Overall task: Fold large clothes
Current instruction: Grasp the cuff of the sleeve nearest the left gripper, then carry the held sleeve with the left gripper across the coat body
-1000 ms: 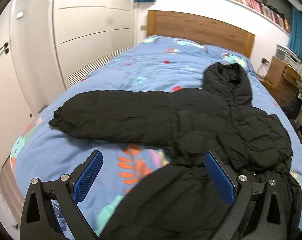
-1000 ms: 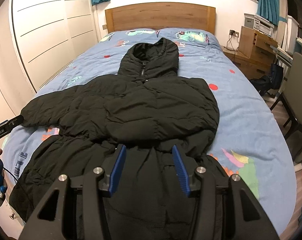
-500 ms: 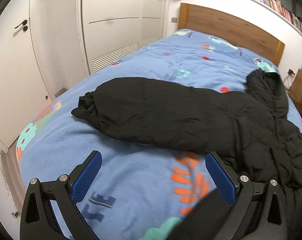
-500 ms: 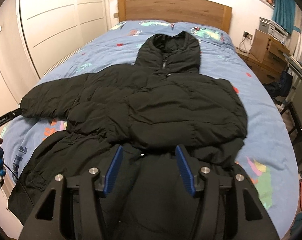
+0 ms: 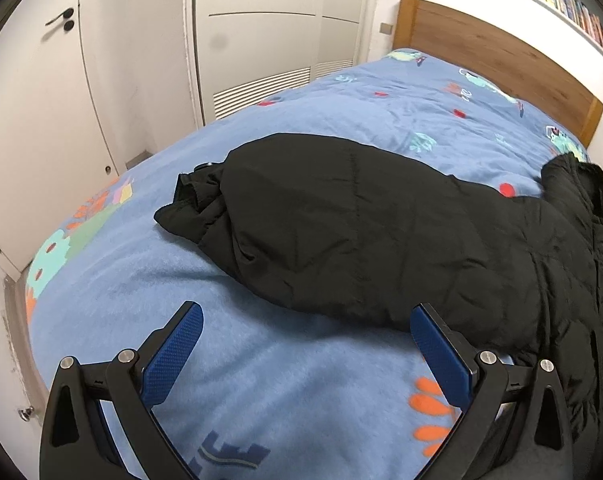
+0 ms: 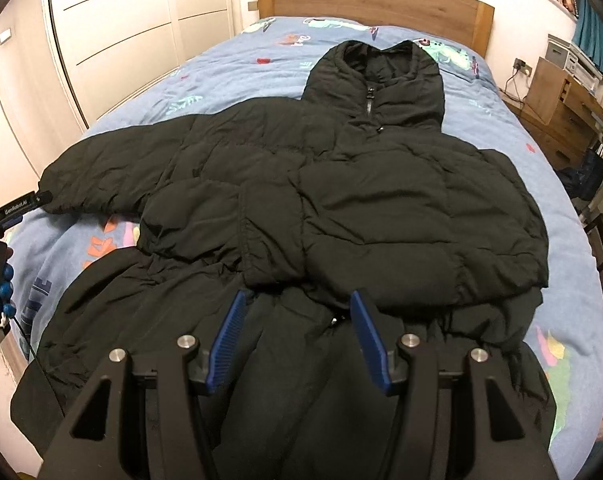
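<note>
Coat (image 6: 301, 208) lies spread on the bed (image 6: 573, 304); headboard (image 6: 373, 8) behind it.

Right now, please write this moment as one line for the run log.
stage: approach | left gripper: open, empty, facing outstretched sleeve | right gripper: open, empty, above black coat | one sleeve folded across chest | bed
</note>
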Demonstrator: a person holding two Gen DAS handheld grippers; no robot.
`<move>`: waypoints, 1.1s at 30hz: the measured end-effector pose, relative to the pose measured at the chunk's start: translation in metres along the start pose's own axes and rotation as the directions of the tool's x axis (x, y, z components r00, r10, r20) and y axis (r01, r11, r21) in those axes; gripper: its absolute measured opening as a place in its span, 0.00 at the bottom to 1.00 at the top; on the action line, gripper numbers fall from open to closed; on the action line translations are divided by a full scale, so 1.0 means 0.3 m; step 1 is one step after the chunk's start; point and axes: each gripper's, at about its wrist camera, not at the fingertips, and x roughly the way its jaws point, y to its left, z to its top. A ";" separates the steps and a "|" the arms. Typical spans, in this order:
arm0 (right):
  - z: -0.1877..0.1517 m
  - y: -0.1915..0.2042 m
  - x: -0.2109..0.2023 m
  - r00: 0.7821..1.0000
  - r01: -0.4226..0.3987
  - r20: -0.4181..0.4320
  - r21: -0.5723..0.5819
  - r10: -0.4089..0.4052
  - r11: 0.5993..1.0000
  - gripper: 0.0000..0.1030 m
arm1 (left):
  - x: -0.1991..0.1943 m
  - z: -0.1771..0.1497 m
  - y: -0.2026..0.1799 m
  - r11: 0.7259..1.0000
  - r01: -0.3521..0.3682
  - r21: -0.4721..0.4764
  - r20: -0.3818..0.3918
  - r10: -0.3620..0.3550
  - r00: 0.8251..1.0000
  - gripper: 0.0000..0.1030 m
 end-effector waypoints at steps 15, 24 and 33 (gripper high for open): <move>-0.004 -0.030 0.040 1.000 -0.005 -0.013 0.016 0.006 1.000 0.52 | 0.169 0.082 0.261 0.910 0.230 -0.344 -0.005 -0.246 0.969 0.91; -0.011 -0.075 0.011 1.000 0.024 -0.004 0.020 -0.024 1.000 0.52 | 0.245 0.098 0.250 0.857 0.283 -0.431 -0.058 -0.340 0.939 0.28; -0.031 -0.104 -0.029 0.999 0.049 -0.003 0.031 -0.049 0.998 0.52 | 0.162 0.136 0.202 0.905 0.266 -0.332 -0.050 -0.299 0.953 0.09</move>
